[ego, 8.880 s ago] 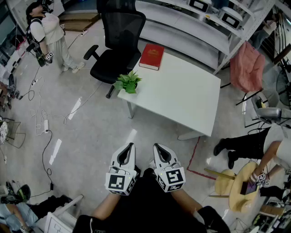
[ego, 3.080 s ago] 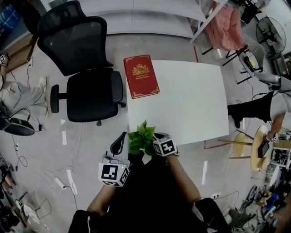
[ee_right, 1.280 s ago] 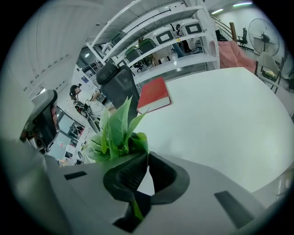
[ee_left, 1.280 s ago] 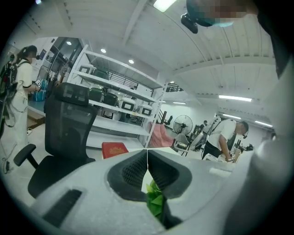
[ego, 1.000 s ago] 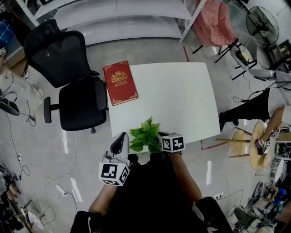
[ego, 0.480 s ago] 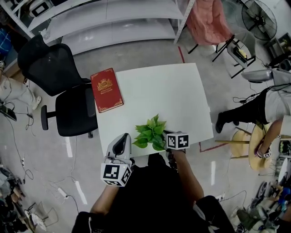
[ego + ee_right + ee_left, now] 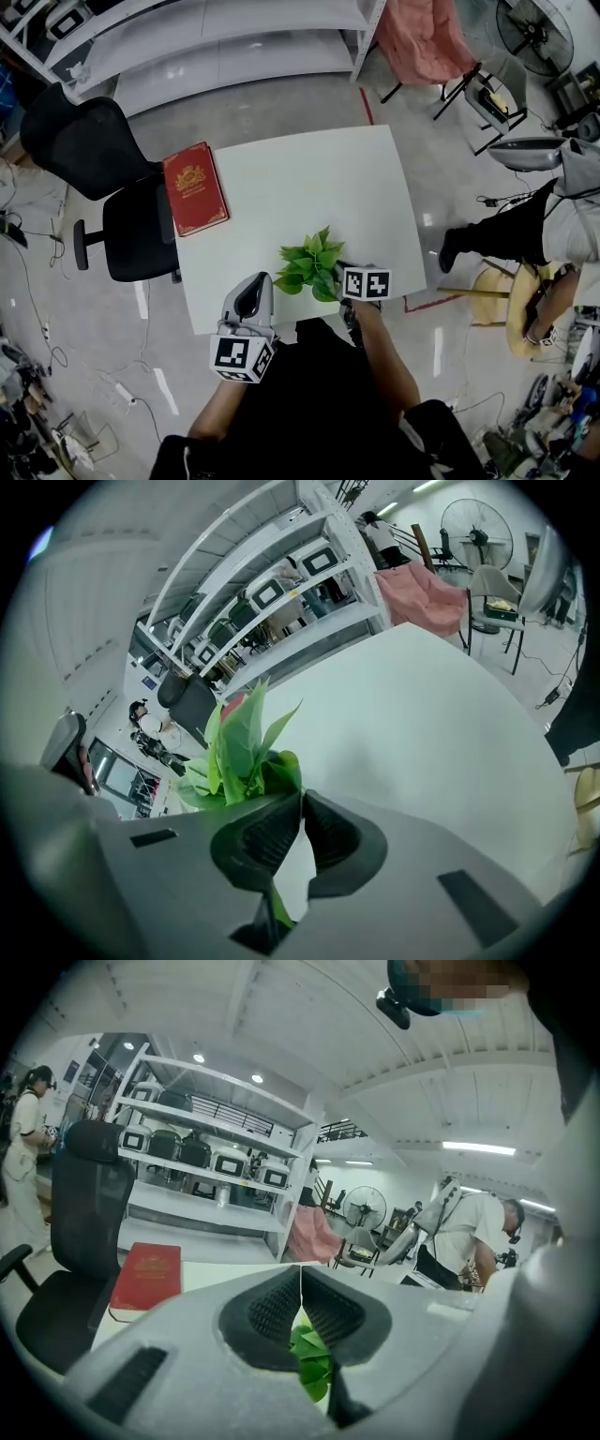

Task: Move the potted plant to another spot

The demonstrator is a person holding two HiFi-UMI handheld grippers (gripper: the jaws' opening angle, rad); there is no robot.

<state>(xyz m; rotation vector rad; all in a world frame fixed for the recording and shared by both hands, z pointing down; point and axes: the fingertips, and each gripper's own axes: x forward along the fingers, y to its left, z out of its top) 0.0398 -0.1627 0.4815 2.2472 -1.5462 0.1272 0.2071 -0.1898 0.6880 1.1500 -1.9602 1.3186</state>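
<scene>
The right tool (image 7: 302,797) is closed down to a thin slit on the potted plant (image 7: 312,265). The leaves rise just above and to the left of its jaw tips, and a green stem shows in the gap below them. The plant stands over the near part of the white bench (image 7: 309,169), a little right of the middle and close to the near edge. Whether the pot rests on the top or hangs clear of it cannot be told.

The left tool (image 7: 300,1283) has its jaws shut tip to tip on nothing. It is held at the near edge, just left of the plant and apart from it.

Bare white top runs from the plant out to the far edge and the right-hand corners. A red book (image 7: 195,187) lies along the left edge by the far corner, well apart from the plant. A black office chair (image 7: 103,187) stands just beside that edge.

The book's cover carries a gold crest, but any lettering is too small to read. Each tool's cube shows black-and-white square markers.
</scene>
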